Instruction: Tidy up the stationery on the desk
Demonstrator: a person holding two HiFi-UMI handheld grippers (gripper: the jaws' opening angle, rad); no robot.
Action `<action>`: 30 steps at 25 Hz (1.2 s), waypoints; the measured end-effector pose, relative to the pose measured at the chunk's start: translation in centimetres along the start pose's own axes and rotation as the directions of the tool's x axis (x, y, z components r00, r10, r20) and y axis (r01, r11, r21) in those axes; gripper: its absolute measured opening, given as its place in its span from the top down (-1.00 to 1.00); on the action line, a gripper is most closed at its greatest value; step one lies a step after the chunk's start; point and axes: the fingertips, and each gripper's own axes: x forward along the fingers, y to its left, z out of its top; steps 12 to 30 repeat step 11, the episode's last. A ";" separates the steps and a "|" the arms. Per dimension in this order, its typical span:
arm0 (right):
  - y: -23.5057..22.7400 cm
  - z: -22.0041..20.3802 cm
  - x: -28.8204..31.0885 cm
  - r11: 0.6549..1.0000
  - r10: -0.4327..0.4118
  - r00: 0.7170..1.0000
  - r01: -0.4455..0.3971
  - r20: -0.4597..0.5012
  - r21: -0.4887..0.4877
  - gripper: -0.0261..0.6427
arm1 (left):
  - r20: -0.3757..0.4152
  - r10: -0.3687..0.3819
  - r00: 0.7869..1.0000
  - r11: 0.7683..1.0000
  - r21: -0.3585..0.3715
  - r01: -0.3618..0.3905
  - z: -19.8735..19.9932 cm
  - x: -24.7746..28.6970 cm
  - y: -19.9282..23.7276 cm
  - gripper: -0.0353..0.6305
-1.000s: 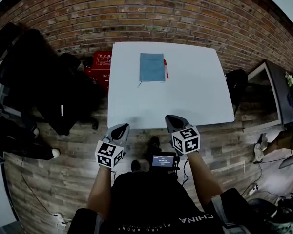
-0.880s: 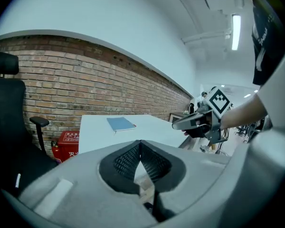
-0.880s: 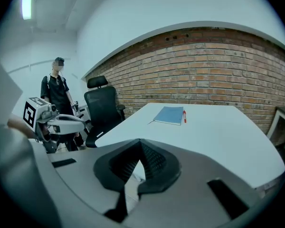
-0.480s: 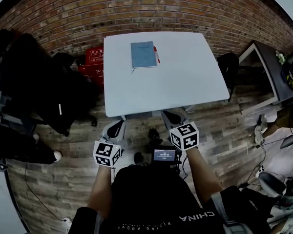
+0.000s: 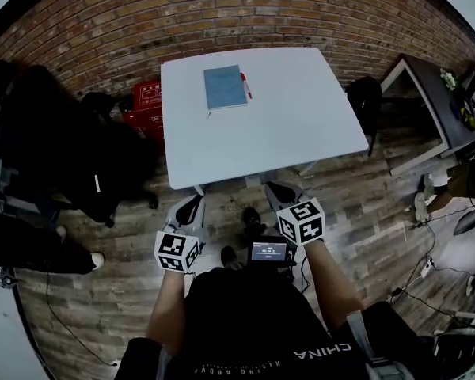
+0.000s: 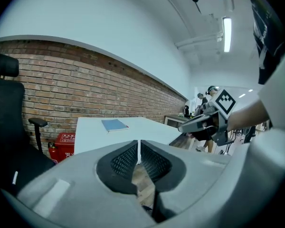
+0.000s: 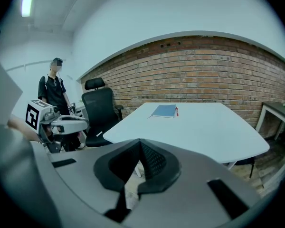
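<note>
A blue notebook (image 5: 225, 86) lies closed at the far left part of the white table (image 5: 285, 133), with a red pen (image 5: 245, 85) touching its right edge. Both also show in the right gripper view: notebook (image 7: 164, 110), pen (image 7: 176, 111). The left gripper view shows the notebook (image 6: 115, 125) far off. My left gripper (image 5: 194, 204) and right gripper (image 5: 279, 188) hang over the wooden floor just short of the table's near edge. Each is shut with nothing between its jaws, left gripper (image 6: 138, 144) and right gripper (image 7: 140, 144).
Black office chairs (image 5: 63, 133) stand left of the table, beside a red box (image 5: 146, 105) on the floor. Another dark chair (image 5: 366, 101) and a dark side table (image 5: 435, 109) are on the right. A person (image 7: 54, 87) stands at the far left. A brick wall runs behind.
The table has drawn away from both grippers: its near edge was level with the jaws a second ago and now lies beyond them. Notebook and pen stay put on the table.
</note>
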 end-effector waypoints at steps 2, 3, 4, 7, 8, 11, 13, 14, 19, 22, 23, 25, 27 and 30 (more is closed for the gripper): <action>0.1 -0.1 -0.1 1.000 0.001 1.000 -0.001 0.001 0.004 0.90 | 0.008 -0.008 1.000 1.000 -0.006 0.008 0.1 0.0 -0.2 0.86; 0.2 -0.1 0.0 1.000 0.003 1.000 -0.003 0.002 0.004 0.90 | 0.011 -0.010 1.000 1.000 -0.009 0.010 0.2 0.0 -0.2 0.86; 0.3 -0.1 0.0 1.000 0.004 1.000 -0.004 0.003 0.003 0.90 | 0.015 -0.011 1.000 1.000 -0.012 0.011 0.2 0.0 -0.2 0.86; 0.5 0.0 0.0 1.000 0.007 1.000 -0.007 0.003 -0.004 0.90 | 0.027 -0.011 1.000 1.000 -0.025 0.012 0.4 -0.1 -0.2 0.86; 0.5 0.0 0.0 1.000 0.007 1.000 -0.007 0.002 -0.005 0.90 | 0.030 -0.012 0.999 0.999 -0.029 0.013 0.5 -0.1 -0.2 0.86; 0.5 0.0 -0.1 1.000 0.007 1.000 -0.007 0.001 -0.008 0.90 | 0.033 -0.011 0.999 0.999 -0.043 0.012 0.6 0.0 -0.3 0.86; 0.5 0.0 -0.1 1.000 0.007 1.000 -0.007 0.001 -0.008 0.90 | 0.033 -0.011 0.999 0.999 -0.043 0.012 0.6 0.0 -0.3 0.86; 0.5 0.0 -0.1 1.000 0.007 1.000 -0.007 0.001 -0.008 0.90 | 0.033 -0.011 0.999 0.999 -0.043 0.012 0.6 0.0 -0.3 0.86; 0.5 0.0 -0.1 1.000 0.007 1.000 -0.007 0.001 -0.008 0.90 | 0.033 -0.011 0.999 0.999 -0.043 0.012 0.6 0.0 -0.3 0.86; 0.5 0.0 -0.1 1.000 0.007 1.000 -0.007 0.001 -0.008 0.90 | 0.033 -0.011 0.999 0.999 -0.043 0.012 0.6 0.0 -0.3 0.86; 0.5 0.0 -0.1 1.000 0.007 1.000 -0.007 0.001 -0.008 0.90 | 0.033 -0.011 0.999 0.999 -0.043 0.012 0.6 0.0 -0.3 0.86; 0.5 0.0 -0.1 1.000 0.007 1.000 -0.007 0.001 -0.008 0.90 | 0.033 -0.011 0.999 0.999 -0.043 0.012 0.6 0.0 -0.3 0.86; 0.5 0.0 -0.1 1.000 0.007 1.000 -0.007 0.001 -0.008 0.90 | 0.033 -0.011 0.999 0.999 -0.043 0.012 0.6 0.0 -0.3 0.86; 0.5 0.0 -0.1 1.000 0.007 1.000 -0.007 0.001 -0.008 0.90 | 0.033 -0.011 0.999 0.999 -0.043 0.012 0.6 0.0 -0.3 0.86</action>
